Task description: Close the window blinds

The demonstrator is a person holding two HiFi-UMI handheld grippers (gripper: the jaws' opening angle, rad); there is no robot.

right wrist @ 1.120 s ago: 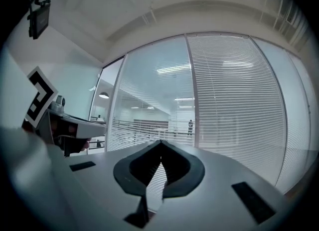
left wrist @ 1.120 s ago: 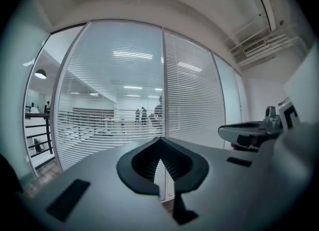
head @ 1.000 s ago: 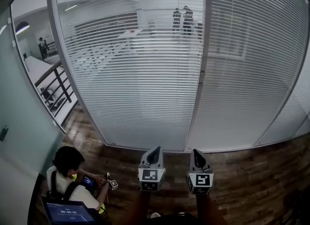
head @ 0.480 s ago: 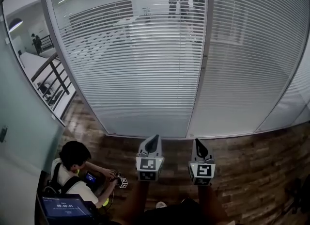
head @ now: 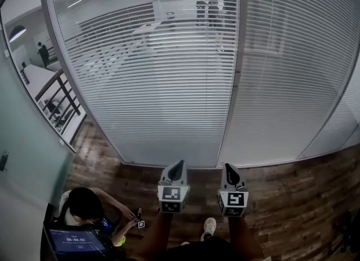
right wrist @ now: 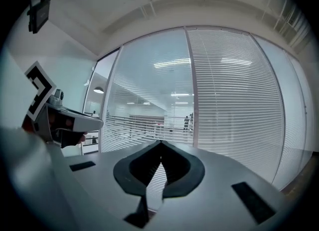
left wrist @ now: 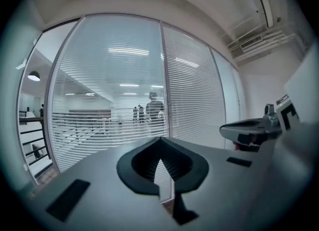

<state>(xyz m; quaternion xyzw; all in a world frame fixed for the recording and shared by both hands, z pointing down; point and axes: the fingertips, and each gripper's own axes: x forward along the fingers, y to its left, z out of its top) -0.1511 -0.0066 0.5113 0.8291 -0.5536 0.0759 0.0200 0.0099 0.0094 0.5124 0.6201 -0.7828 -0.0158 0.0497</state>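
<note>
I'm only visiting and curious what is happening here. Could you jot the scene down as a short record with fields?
left blind: slats open, people show through
right blind: looks closed
left gripper: jaws together, empty, short of the blinds
right gripper: jaws together, empty, short of the blinds
floor: wood
person: sits at lower left by a laptop

Dark wood-plank floor (head: 292,198) runs right up to the foot of the glass wall (head: 169,113). Lower left, a person (head: 84,206) crouches on it, laptop (head: 76,244) close by, small marker cube (head: 140,224) near their hand. Bottom centre, one pale shoe (head: 208,227) stands on the planks.
</note>
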